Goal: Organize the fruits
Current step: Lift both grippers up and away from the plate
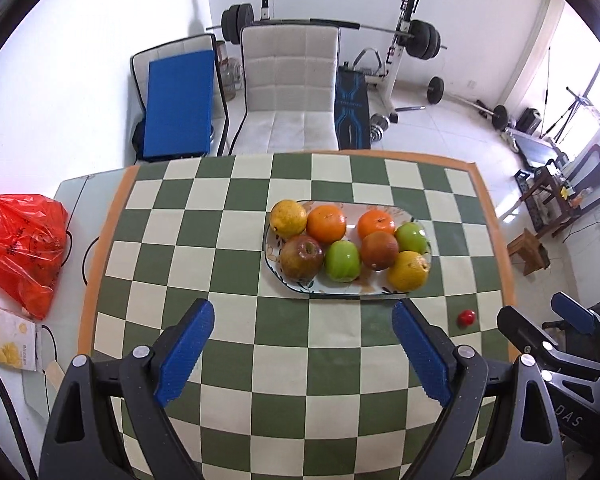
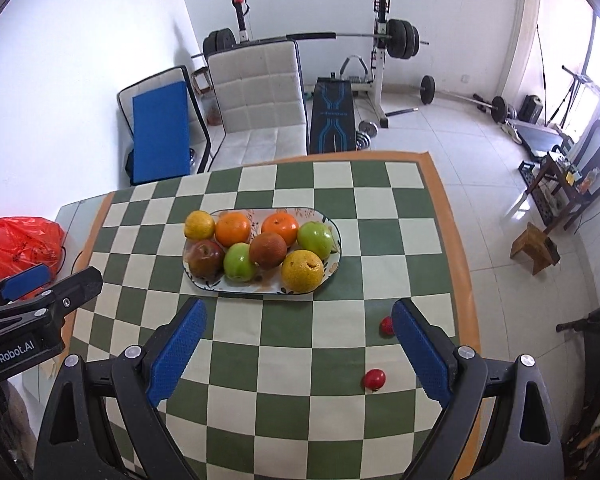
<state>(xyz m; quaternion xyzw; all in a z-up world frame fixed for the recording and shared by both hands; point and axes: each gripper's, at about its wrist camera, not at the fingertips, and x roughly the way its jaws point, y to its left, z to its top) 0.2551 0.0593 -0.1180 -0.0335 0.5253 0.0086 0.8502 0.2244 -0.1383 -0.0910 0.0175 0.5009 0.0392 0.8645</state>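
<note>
Fruits (image 2: 268, 250); "GenRobot.AI" on left tongs (image 2: 50, 280)

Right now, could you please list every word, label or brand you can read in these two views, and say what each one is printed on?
"GenRobot.AI": on the black body of the left gripper, seen in the right wrist view.
"DAS": on the black body of the right gripper, seen in the left wrist view; it may be cut off.
Yellow-and-white box: small print, too blurred to read.
Red plastic bag: dark printing, unreadable.
Blue-and-black bench pad: marking too small to read.
</note>
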